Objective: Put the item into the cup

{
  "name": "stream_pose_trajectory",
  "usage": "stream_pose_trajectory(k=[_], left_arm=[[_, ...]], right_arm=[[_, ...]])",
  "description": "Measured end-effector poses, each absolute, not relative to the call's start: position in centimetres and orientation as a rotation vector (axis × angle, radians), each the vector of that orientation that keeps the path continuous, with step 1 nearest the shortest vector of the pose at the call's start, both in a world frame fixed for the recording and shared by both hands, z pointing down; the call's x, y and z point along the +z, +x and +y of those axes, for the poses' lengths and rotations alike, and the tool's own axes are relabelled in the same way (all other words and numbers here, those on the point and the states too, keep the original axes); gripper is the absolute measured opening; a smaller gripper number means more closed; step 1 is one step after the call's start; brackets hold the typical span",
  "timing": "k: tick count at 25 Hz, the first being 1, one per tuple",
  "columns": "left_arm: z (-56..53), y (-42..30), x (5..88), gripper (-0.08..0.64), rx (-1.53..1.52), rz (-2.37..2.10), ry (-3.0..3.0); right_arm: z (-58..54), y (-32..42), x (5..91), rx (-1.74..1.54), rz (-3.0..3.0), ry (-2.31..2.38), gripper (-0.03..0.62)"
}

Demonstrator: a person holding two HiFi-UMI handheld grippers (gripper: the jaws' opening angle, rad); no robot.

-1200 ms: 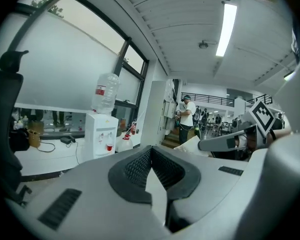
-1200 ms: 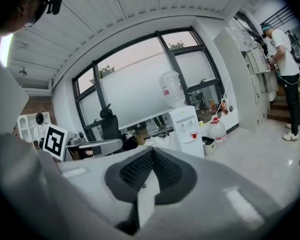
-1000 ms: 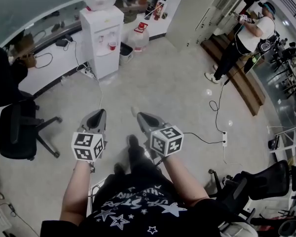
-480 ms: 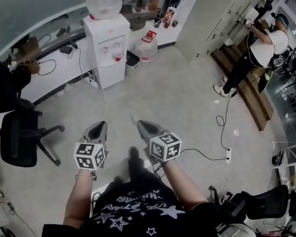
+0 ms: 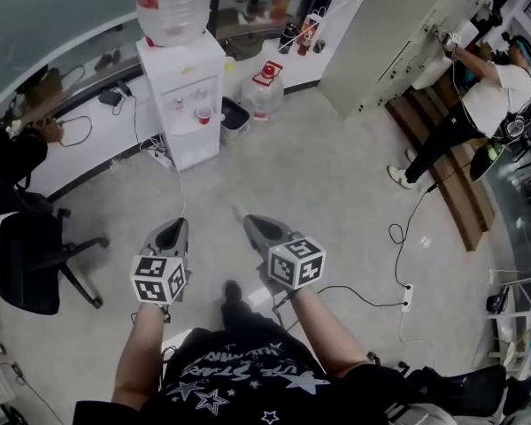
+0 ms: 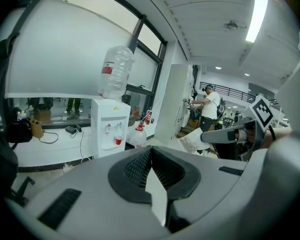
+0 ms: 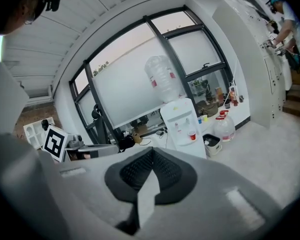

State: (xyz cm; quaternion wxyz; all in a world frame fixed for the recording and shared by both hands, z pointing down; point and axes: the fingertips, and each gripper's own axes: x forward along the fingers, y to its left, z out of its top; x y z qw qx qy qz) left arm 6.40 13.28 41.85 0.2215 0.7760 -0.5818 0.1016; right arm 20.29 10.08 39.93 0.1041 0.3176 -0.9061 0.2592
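Just ahead of the torso, the left gripper [image 5: 173, 231] and right gripper [image 5: 258, 228] are pointing toward twelve o'clock, jaws pressing together on nothing. Farther off, at eleven o'clock, a red cup [image 5: 204, 113] is sitting on the water dispenser [image 5: 181, 78]. No item is showing, so the task is probably only starting, and finding one comes next.

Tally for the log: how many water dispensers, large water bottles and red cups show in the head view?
Water dispenser: 1
Large water bottles: 2 (one on the dispenser, one on the floor)
Red cup: 1
Total: 4
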Motion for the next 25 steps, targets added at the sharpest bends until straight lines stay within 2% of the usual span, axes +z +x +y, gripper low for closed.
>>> stream_pose_trajectory(k=[8,15,25], left_arm=[[9.0,7.7,41.6,0.006,0.304,-1.657,2.131],[7.8,6.0,42.1,0.006,0.34,-1.686,2.082],[3.3,3.5,46.1,0.006,0.387,-1.605,2.024]], right_arm=[[5.4,21.5,40.8,0.789,-2.677,0.883,0.0],[3.4,20.2,40.3,0.795,-2.732,0.818,0.0],[0.2,18.4,44.5,0.874,-2.616,0.838,0.0]])
